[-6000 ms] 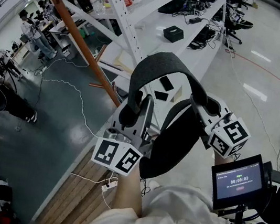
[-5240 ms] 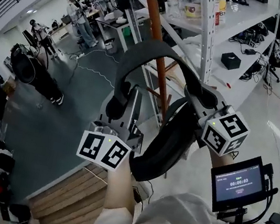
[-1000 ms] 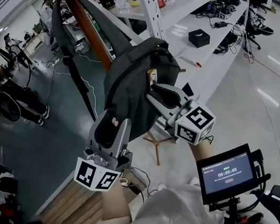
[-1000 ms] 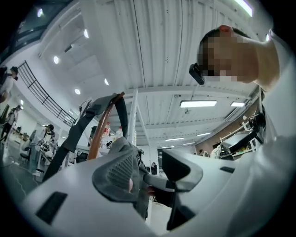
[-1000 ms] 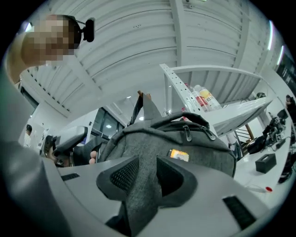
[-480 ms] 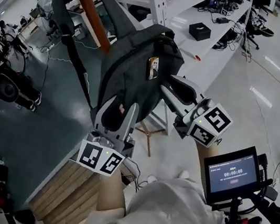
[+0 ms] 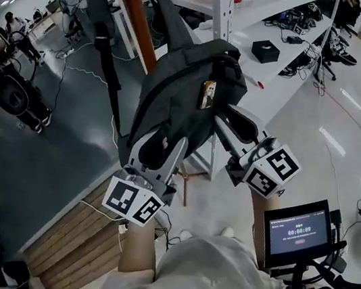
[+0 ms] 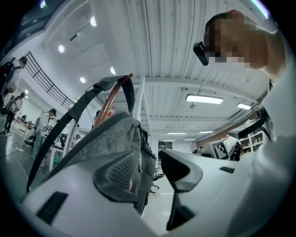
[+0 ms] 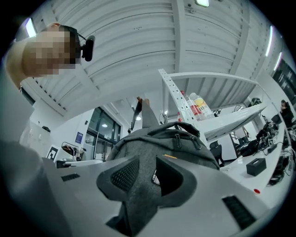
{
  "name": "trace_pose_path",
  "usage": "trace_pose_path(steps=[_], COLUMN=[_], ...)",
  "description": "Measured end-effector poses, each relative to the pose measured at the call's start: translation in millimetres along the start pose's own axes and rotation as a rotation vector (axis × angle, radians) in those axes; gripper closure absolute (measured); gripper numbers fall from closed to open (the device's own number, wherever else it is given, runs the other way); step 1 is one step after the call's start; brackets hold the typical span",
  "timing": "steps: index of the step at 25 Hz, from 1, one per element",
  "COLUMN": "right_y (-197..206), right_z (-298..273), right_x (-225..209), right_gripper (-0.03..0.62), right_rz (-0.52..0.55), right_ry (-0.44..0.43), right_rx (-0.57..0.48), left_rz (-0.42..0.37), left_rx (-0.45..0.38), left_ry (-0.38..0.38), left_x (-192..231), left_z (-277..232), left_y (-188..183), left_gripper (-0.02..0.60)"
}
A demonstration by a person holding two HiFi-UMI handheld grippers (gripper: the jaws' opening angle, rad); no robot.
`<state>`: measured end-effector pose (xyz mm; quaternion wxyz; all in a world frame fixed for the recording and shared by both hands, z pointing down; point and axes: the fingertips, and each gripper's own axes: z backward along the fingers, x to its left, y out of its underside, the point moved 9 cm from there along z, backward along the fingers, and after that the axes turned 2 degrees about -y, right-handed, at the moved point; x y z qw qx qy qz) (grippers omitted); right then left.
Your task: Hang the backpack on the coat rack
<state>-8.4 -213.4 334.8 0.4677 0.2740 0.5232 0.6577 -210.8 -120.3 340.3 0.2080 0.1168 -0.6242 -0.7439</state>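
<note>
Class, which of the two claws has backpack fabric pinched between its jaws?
The right claw: fabric of the grey backpack fills the gap between its jaws. The left claw stands open, with the backpack against only one jaw.

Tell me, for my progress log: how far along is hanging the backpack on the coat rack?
Done: one strap looks looped over the top of the coat rack, and the backpack hangs below it. In hand: the right gripper is shut on the backpack's fabric; the left gripper has its jaws apart at the lower end. Left: release and pull both grippers away.
</note>
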Motion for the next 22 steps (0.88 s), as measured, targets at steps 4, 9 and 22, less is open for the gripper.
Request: trace_pose_path(steps=[4,9,22], right_y=[6.6,8.7,10.7], right_z=[-0.4,-6.5,-2.6], right_x=[2.1,3.7,3.9], right_gripper=[0.473,0.473,0.473], right_rz=[-0.03,-0.028,-0.037], right_ry=[0.008,-0.01,-0.017], right_rx=[0.026,0.052,0.054], left_rz=[0.018,0.026,0.039], left_rx=[0.013,0.004,0.005], left_ry=[0.003,-0.006,-0.018], left_x=[3.8,5.5,5.0], left_z=[2.0,2.7,8.2], left_y=[-0.4,0.1,2.3], left_gripper=[0.394,0.394,0.394])
